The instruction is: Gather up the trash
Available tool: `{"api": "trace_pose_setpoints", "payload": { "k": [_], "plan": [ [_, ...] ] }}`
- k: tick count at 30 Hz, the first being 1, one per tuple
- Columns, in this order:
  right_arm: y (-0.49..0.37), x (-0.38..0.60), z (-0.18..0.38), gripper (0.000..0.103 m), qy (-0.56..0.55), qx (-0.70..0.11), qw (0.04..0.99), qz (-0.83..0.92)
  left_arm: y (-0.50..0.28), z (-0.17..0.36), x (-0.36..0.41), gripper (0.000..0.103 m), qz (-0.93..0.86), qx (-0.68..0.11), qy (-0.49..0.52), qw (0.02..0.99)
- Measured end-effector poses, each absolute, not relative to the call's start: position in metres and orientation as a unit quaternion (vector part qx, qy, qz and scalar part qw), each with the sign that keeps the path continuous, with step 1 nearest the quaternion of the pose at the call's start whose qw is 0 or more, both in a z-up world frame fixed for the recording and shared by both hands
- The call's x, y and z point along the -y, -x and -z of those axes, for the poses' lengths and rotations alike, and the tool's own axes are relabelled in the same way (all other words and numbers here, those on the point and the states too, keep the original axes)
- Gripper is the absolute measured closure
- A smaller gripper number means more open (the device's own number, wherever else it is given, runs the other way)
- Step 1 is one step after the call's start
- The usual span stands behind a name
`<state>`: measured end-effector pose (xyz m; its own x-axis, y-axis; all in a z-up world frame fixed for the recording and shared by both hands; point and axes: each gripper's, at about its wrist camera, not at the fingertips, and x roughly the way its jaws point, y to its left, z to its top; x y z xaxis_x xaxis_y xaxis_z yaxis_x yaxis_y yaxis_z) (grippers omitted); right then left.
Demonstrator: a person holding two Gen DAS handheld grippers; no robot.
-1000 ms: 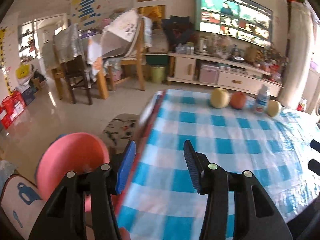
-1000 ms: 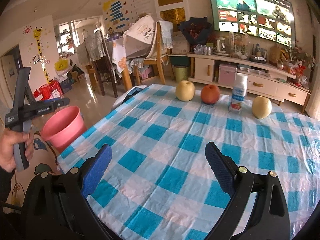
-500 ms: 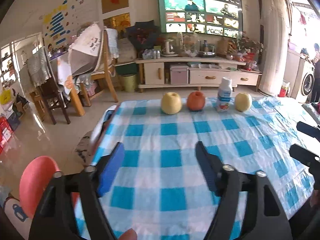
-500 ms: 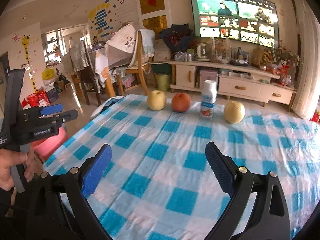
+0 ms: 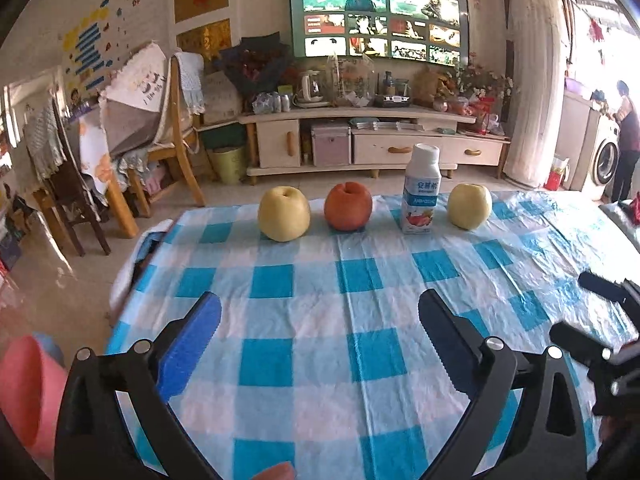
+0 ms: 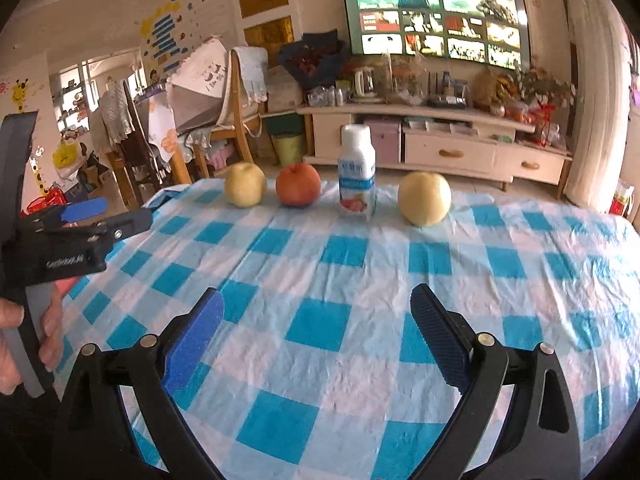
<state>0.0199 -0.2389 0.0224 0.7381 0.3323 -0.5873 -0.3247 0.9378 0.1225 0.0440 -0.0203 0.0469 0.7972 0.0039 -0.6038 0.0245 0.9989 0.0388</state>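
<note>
A white yogurt bottle (image 5: 420, 190) (image 6: 357, 174) stands upright at the table's far edge. It is in a row with a yellow apple (image 5: 284, 213), a red apple (image 5: 348, 206) and a second yellow apple (image 5: 469, 205). My left gripper (image 5: 320, 308) hovers over the near part of the blue-checked tablecloth (image 5: 320, 272); its jaws are opening wide and nothing is between them. My right gripper (image 6: 316, 300) is open and empty over the cloth, well short of the row. A pink bucket (image 5: 24, 392) sits below the table's left corner.
A hand (image 6: 12, 340) holds the left gripper's handle at the right wrist view's left edge. Wooden chairs (image 5: 168, 148) and a green bin (image 5: 228, 164) stand beyond the table. A TV cabinet (image 5: 372, 140) lines the back wall. A person (image 5: 624, 140) stands far right by a washing machine.
The left wrist view swung right, from the pink bucket and table edge to the fruit row, and its jaws spread wider. The right gripper came closer to the row, still open.
</note>
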Motion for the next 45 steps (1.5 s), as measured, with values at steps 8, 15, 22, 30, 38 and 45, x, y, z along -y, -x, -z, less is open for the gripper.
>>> {"api": "trace_pose_setpoints", "payload": {
  "k": [8, 15, 22, 30, 38, 45],
  "plan": [
    [-0.023, 0.22, -0.016, 0.006, 0.007, -0.305, 0.94, -0.153, -0.061, -0.023, 0.003, 0.005, -0.008, -0.339, -0.009, 0.941],
    [-0.025, 0.207, -0.022, 0.004, 0.012, -0.301, 0.942, -0.149, -0.059, -0.02, -0.001, 0.005, -0.007, -0.344, -0.018, 0.939],
    [-0.026, 0.198, -0.015, 0.004, 0.02, -0.323, 0.934, -0.152, -0.056, -0.007, 0.001, 0.005, -0.008, -0.374, -0.031, 0.927],
    [-0.029, 0.203, -0.005, 0.004, 0.015, -0.329, 0.933, -0.147, -0.058, -0.006, -0.007, 0.005, -0.012, -0.381, -0.011, 0.924],
    [-0.028, 0.205, -0.007, 0.004, 0.02, -0.325, 0.934, -0.148, -0.06, -0.004, -0.001, 0.005, -0.005, -0.383, -0.017, 0.924],
    [-0.028, 0.205, -0.006, 0.004, 0.021, -0.325, 0.934, -0.148, -0.059, -0.004, 0.0, 0.005, -0.006, -0.383, -0.017, 0.924]
  ]
}}
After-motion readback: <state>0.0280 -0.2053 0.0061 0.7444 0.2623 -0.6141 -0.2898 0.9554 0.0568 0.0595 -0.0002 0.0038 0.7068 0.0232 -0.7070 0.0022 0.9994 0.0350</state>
